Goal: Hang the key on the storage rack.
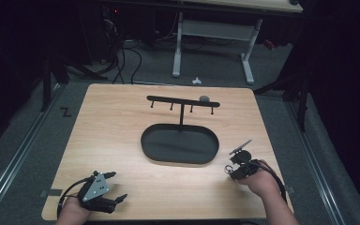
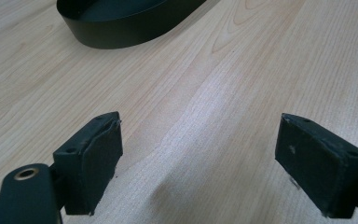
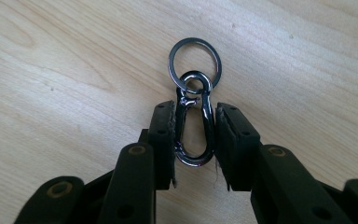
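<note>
From the high view, a black oval metal tray [image 1: 180,144] with an upright hook rack [image 1: 183,101] at its far edge is sitting mid-way across the light wooden table [image 1: 122,122]; the left gripper [image 1: 117,186] is resting at the near left corner and the right gripper [image 1: 229,165] at the near right, just right of the tray. In the left gripper view, its jaws are standing wide apart over bare wood, released, with the tray's wall far left. In the right gripper view, the right gripper is grasping a shiny dark metal carabiner clip [image 3: 194,122] between its pads, its silver split ring [image 3: 195,62] lying on the table just beyond.
</note>
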Demonstrator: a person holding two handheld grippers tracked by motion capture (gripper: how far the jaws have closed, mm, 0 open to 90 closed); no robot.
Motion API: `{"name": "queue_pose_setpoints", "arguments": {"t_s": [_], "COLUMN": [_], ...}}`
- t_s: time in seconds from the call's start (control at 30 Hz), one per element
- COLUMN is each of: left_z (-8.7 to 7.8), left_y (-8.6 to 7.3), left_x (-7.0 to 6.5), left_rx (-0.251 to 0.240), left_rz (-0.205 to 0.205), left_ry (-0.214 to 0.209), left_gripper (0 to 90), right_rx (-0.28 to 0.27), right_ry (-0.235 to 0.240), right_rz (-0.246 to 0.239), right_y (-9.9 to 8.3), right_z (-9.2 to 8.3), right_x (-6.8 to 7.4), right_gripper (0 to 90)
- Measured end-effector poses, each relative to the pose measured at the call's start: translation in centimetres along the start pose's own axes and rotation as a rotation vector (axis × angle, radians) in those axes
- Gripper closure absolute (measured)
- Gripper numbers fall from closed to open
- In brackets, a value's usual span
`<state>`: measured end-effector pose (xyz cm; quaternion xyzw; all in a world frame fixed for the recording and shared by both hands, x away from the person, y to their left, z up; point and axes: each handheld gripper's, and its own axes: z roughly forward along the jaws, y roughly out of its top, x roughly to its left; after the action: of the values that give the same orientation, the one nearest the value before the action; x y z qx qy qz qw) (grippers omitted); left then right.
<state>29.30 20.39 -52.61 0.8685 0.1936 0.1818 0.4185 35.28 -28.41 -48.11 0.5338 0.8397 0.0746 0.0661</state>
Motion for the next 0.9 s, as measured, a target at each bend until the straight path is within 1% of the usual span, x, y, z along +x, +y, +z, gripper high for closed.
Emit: {"name": "queue_pose_setpoints", "arguments": {"t_s": [0.07, 0.17, 0.2, 0.23, 0.3, 0.47, 0.7, 0.83, 0.9], "left_z": [0.0, 0.0, 0.0, 0.0, 0.1, 0.1, 0.1, 0.1, 0.1], "left_y": [0.0, 0.0, 0.0, 0.0, 0.0, 0.0, 0.0, 0.0, 0.0], "left_x": [0.0, -0.1, -0.1, -0.1, -0.1, -0.1, -0.1, -0.1, -0.1], "left_rx": [0.0, 0.0, 0.001, 0.001, 0.004, 0.007, 0.006, 0.008, 0.008], "left_rz": [0.0, 0.001, 0.001, 0.001, 0.001, 0.002, 0.002, 0.004, 0.004], "left_ry": [-0.001, -0.003, -0.003, -0.003, -0.005, -0.008, -0.009, -0.011, -0.011], "left_gripper": [15.3, 15.3, 15.3, 15.3, 15.3, 15.3, 15.3, 15.3, 15.3], "right_rx": [-0.007, -0.028, -0.036, -0.046, -0.05, -0.061, -0.064, -0.08, -0.086], "right_ry": [0.012, 0.01, 0.015, 0.032, 0.027, 0.063, 0.069, 0.086, 0.085], "right_rz": [0.008, 0.012, 0.019, 0.024, 0.027, 0.054, 0.06, 0.084, 0.083], "right_y": [0.0, -0.1, -0.1, -0.2, -0.3, -0.3, -0.1, 0.1, 0.3], "right_z": [-0.4, -0.9, -1.1, -1.3, -1.6, -2.4, -3.5, -4.2, -4.6], "right_x": [0.0, 0.0, 0.0, 0.0, -0.1, -0.2, -0.2, -0.3, -0.3], "right_gripper": [69.2, 69.2, 69.2, 69.1, 69.1, 69.1, 69.2, 69.2, 69.2]}}
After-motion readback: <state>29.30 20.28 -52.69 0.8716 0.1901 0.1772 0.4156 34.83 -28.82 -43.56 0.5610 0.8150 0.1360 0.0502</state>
